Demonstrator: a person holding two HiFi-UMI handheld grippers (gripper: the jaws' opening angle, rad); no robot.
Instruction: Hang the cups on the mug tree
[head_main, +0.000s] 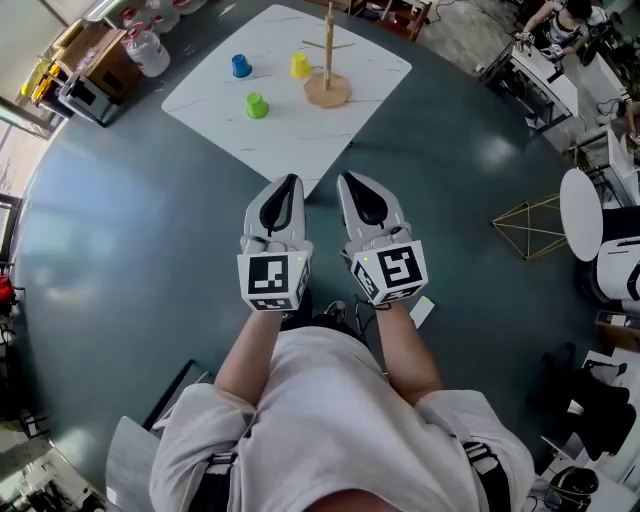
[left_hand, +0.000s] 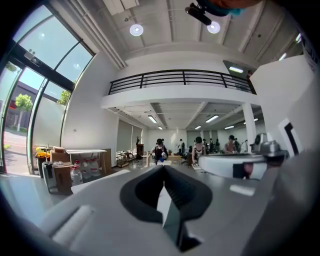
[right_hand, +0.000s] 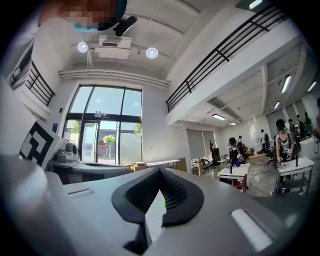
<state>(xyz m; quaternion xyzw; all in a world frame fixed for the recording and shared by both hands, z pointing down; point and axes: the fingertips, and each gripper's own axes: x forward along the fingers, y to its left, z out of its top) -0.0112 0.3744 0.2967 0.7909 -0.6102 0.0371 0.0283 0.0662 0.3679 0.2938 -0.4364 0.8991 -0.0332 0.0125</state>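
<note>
A wooden mug tree (head_main: 327, 72) stands on the white table (head_main: 350, 60) far ahead of me. Three small cups sit upside down near it: a blue cup (head_main: 241, 66), a yellow cup (head_main: 300, 65) and a green cup (head_main: 257, 105). My left gripper (head_main: 290, 182) and right gripper (head_main: 349, 180) are held side by side over the floor, short of the table's near corner. Both are shut with nothing between their jaws. In the gripper views each pair of jaws (left_hand: 163, 172) (right_hand: 159, 176) points level across the room, tips together.
A cardboard box (head_main: 112, 62), water bottles (head_main: 148, 50) and a grey case (head_main: 88, 100) stand left of the table. A gold wire frame (head_main: 532, 226) and round white tables (head_main: 580, 212) are on the right. People stand at desks far back.
</note>
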